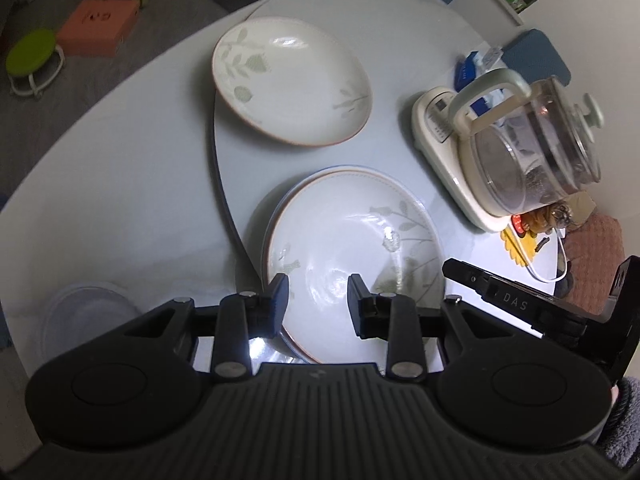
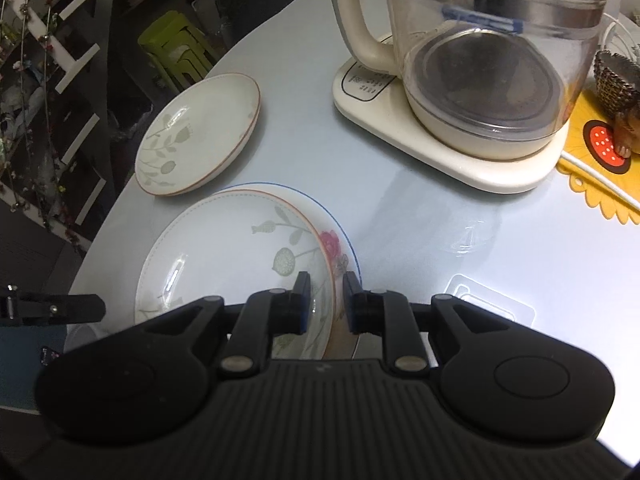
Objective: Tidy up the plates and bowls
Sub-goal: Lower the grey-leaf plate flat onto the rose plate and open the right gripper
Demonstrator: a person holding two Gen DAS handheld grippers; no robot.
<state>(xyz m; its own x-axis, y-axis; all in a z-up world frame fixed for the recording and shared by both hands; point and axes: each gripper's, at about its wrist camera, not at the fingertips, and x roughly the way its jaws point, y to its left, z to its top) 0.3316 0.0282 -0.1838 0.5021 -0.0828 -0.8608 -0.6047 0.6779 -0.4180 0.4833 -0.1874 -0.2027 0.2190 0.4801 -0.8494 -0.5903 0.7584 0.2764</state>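
**Listener:** What is on the tabletop right now?

**Me:** From my left wrist camera I see a pale grey tabletop (image 1: 120, 168) carrying 2 groups of dishes. Nearest me is a stack of 2: a cream plate with green leaf prints and a brown rim (image 1: 352, 256) resting on a blue-rimmed plate (image 1: 276, 216) whose edge peeks out beneath it. Further away, apart from the stack, a second leaf-print plate (image 1: 292, 80) lies alone.

**Listener:** And your tools?

**Me:** My left tool (image 1: 318, 286) hovers over the near edge of the top plate with its fingers spread and nothing between them. My right tool (image 2: 326, 286) sits at the right-hand rim of the same stack. Its fingers stand close together, 1 on each side of the top plate's rim, but I cannot tell whether they are actually pressing on it. In that view the blue-rimmed plate (image 2: 340, 236) shows a pink flower where the top plate (image 2: 228, 248) leaves it uncovered, and the lone plate (image 2: 200, 132) lies beyond, near the tabletop's far edge.

**Listener:** Anything else nearby?

**Me:** To the right stands a glass kettle (image 2: 492, 52) on a cream base (image 2: 440, 156), well apart from the plates. Beside it is a yellow mat (image 2: 600, 188). At the lower left of my left view a clear plastic lid (image 1: 84, 312) lies on the tabletop, blurred.
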